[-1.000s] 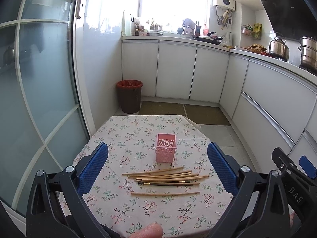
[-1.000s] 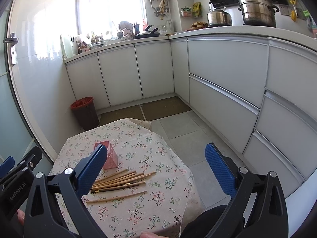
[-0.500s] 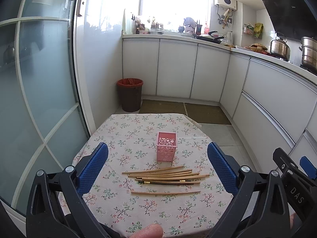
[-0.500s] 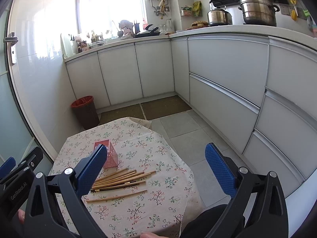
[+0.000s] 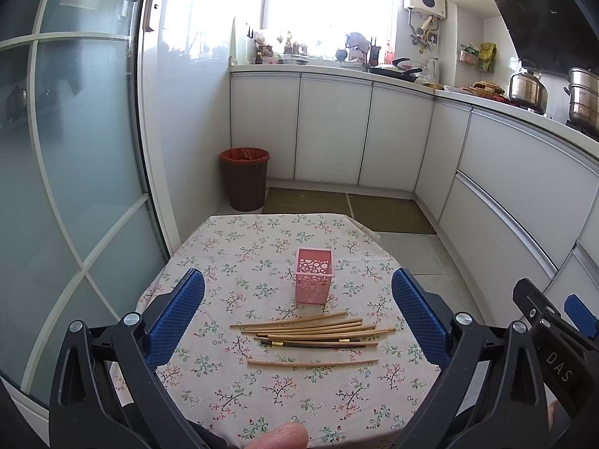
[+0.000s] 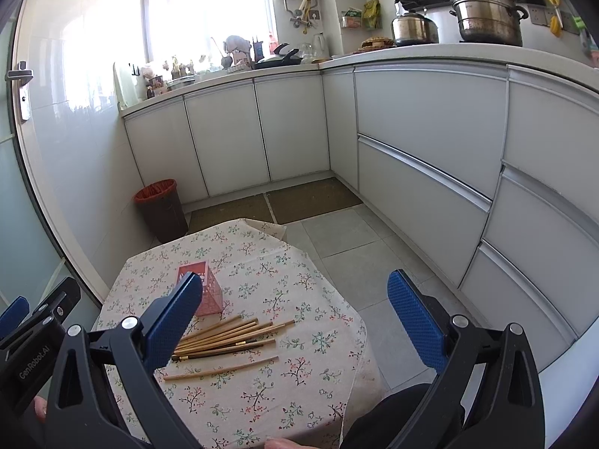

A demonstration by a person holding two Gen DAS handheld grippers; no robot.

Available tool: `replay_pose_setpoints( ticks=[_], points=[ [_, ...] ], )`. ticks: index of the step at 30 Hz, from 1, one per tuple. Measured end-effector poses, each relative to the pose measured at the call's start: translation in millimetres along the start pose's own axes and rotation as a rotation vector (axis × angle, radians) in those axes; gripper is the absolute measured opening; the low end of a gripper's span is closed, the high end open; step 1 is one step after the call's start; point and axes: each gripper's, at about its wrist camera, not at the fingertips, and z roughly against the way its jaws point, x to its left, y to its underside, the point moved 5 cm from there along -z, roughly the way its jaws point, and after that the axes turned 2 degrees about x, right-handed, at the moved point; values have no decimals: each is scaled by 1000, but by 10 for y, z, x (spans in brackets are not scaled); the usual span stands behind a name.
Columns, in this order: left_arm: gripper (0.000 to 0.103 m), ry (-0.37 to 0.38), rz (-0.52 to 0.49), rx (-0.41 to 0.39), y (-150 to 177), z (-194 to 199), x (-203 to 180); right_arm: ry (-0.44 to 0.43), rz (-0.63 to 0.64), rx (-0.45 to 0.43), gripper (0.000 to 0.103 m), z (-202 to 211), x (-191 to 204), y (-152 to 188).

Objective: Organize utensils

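Several wooden chopsticks (image 5: pixel 312 331) lie side by side in a loose pile on the floral tablecloth (image 5: pixel 232 262), one (image 5: pixel 312 363) apart at the near side. A pink perforated holder (image 5: pixel 313 280) stands upright just behind them and looks empty. My left gripper (image 5: pixel 297 312) is open and empty, held above the near side of the table. My right gripper (image 6: pixel 292 318) is open and empty, to the right of the pile (image 6: pixel 228 338); its left finger hides part of the holder (image 6: pixel 209 295).
The small table (image 6: pixel 299 393) stands in a kitchen. A frosted glass door (image 5: pixel 75 187) is at the left, white cabinets (image 5: pixel 337 131) behind and at the right. A brown bin (image 5: pixel 245 179) stands on the floor behind the table.
Both grippers have drifted only slightly; the table appears a little lower in the left view. Nothing on the table has moved.
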Motion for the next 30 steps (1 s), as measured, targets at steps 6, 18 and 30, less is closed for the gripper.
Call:
replay_pose_setpoints(
  ticks=[6, 18, 30],
  points=[
    [96, 1, 0, 1, -3, -3, 1, -1, -3, 6, 96, -13, 4, 4],
    [96, 1, -2, 6, 4, -18, -4, 2, -1, 5, 96, -20, 2, 3],
    [96, 8, 14, 160, 116, -792, 103, 9, -127, 165, 96, -543, -230, 135]
  ],
)
